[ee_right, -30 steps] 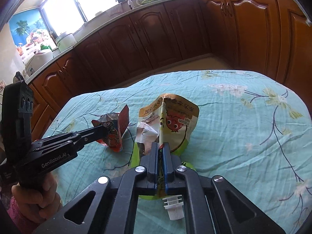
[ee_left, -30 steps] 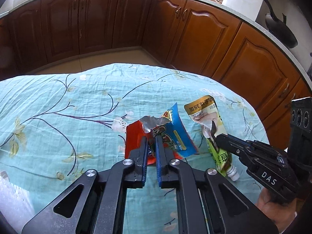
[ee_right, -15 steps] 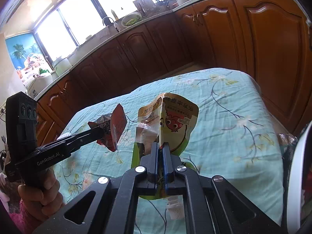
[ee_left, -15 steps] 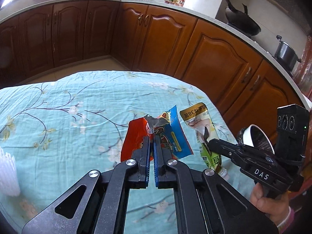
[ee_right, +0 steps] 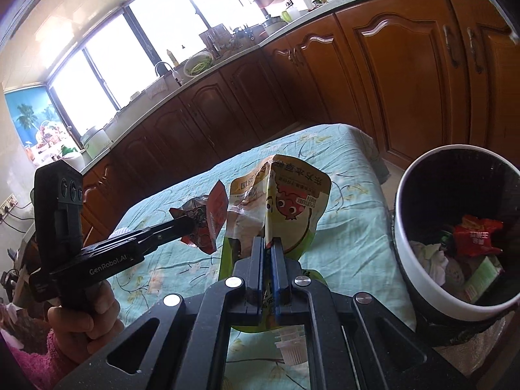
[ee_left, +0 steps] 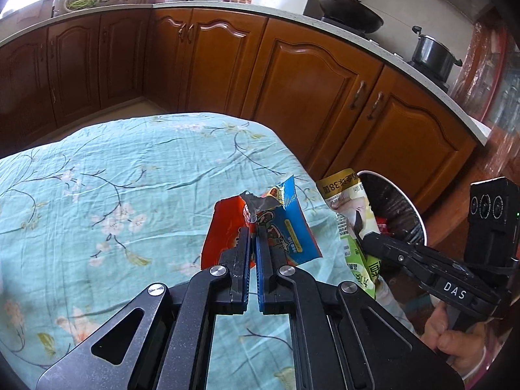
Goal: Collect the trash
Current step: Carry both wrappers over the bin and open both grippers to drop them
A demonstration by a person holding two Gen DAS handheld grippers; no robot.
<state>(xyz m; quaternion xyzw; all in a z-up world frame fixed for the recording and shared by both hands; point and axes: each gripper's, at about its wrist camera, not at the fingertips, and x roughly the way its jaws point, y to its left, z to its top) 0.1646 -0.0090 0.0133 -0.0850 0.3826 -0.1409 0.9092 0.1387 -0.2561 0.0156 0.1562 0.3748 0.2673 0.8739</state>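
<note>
Jaws: left gripper (ee_left: 253, 232) clamps wrapper (ee_left: 286, 227) | right gripper (ee_right: 268, 243) clamps pouch (ee_right: 292, 201)

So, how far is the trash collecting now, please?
Done: the white bin beside the table already holds some wrappers, one of them red. In hand: the left gripper is shut on a red and blue snack wrapper, the right gripper on a green spout pouch, both lifted off the tablecloth. Left: drop both in the bin. No other trash shows on the cloth in these views.
</note>
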